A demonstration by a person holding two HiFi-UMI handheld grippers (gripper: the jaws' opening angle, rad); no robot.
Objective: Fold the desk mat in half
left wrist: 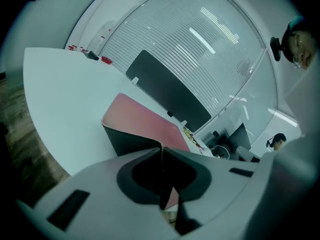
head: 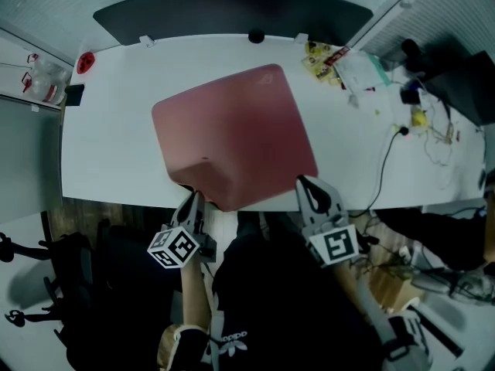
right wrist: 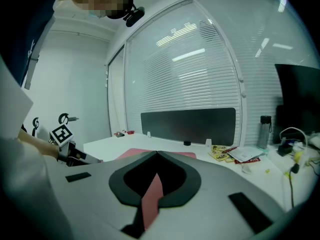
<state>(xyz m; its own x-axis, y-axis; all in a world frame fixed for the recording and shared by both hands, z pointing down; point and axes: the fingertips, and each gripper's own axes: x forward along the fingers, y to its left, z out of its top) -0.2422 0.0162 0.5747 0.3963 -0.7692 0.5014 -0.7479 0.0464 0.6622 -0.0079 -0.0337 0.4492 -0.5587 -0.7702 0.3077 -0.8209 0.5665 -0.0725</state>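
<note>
Nearest the person, the left gripper (head: 193, 201) has its jaws pinched nearly together on the near left corner of the red desk mat (head: 232, 134), and its own view shows the mat's dark underside (left wrist: 131, 140) rising just past the jaw tips. Beside it, the right gripper (head: 306, 185) is likewise clamped thin on the mat's near right edge, with a strip of red showing between its jaws (right wrist: 152, 194). From these two grips at the front edge of the white table (head: 108, 149), the mat reaches back over the tabletop toward the dark panel (head: 232, 10) along the far edge, with loose papers (head: 344, 62) off to the far right.
</note>
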